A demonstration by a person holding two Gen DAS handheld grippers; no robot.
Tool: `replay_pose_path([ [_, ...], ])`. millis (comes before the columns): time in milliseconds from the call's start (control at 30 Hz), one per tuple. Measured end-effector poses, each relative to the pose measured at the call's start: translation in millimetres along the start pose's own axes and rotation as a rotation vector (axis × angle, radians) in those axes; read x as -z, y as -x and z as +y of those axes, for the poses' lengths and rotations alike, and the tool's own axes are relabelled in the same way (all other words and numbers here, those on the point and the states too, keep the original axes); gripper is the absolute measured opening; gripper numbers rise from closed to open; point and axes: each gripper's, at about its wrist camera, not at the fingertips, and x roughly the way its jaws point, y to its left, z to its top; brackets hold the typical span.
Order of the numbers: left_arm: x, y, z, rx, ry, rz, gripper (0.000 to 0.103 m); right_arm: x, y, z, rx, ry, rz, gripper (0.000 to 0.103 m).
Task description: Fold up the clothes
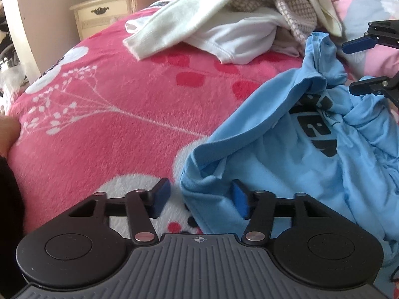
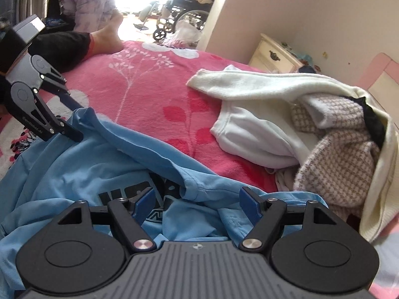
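A light blue T-shirt (image 1: 286, 149) with a black print lies crumpled on the pink blanket (image 1: 99, 124). My left gripper (image 1: 200, 198) is open, its jaws straddling the shirt's near left edge. My right gripper (image 2: 199, 206) is open, low over the shirt (image 2: 74, 169), with a bunched fold between its jaws. The right gripper also shows at the right edge of the left wrist view (image 1: 361, 67), open. The left gripper shows in the right wrist view (image 2: 72, 122), its fingers at the shirt's far corner.
A pile of white, cream and checked clothes (image 2: 311, 134) lies on the bed beyond the shirt, also in the left wrist view (image 1: 237, 20). A cream nightstand (image 1: 112, 10) stands by the wall. A child (image 2: 84, 0) and a bare foot (image 2: 109, 37) are at the bed's far edge.
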Motion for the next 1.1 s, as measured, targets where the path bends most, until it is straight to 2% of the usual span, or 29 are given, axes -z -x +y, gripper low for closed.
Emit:
replay_pose_path([
  [100,-1.0,0.2,0.0,0.0,0.007,-0.008,0.047,0.8,4.6,-1.9,0.01,-0.019,-0.003,0.077],
  [267,-1.2,-0.5,-1.3,-0.004,0.018,-0.017,0.047,1.6,11.6,-4.3,0.02,-0.056,-0.018,0.077],
  [300,-0.8,-0.5,-1.7,-0.005,0.02,-0.023,0.044,1.4,11.8,-3.8,0.024,-0.054,-0.021,0.077],
  [333,-0.4,-0.4,-2.0,-0.006,0.023,-0.028,0.036,1.2,12.0,-3.1,0.028,-0.05,-0.025,0.077],
  [433,-0.3,0.7,-1.8,0.005,0.042,-0.035,0.023,0.4,11.0,4.6,0.028,0.016,-0.051,0.075],
  [500,-0.7,1.7,-1.2,0.01,0.052,-0.037,0.019,-1.0,3.7,9.1,0.02,0.092,-0.048,0.072],
  [733,-0.3,0.1,-0.4,0.004,0.049,-0.032,0.019,-6.8,-38.3,6.0,0.004,0.237,0.028,0.062],
  [833,-0.3,-0.8,0.2,0.004,0.059,-0.028,0.019,-4.5,-53.9,9.1,-0.018,0.305,0.058,0.05],
  [900,-0.1,-0.7,0.5,0.004,0.06,-0.029,0.019,-3.4,-59.8,10.3,-0.005,0.335,0.06,0.033],
  [933,-0.1,-0.7,0.7,0.004,0.06,-0.03,0.019,-4.6,-61.4,8.5,0.0,0.324,0.058,0.028],
  [967,0.2,-0.5,0.6,0.004,0.06,-0.031,0.019,-6.3,-61.4,5.5,-0.003,0.301,0.049,0.018],
  [1000,0.5,-0.2,0.5,0.004,0.059,-0.033,0.019,-7.8,-60.7,3.0,-0.002,0.278,0.038,0.014],
  [1100,0.4,0.4,-0.1,0.001,0.058,-0.036,0.019,-11.8,-58.6,-2.0,-0.004,0.234,0.008,0.013],
])
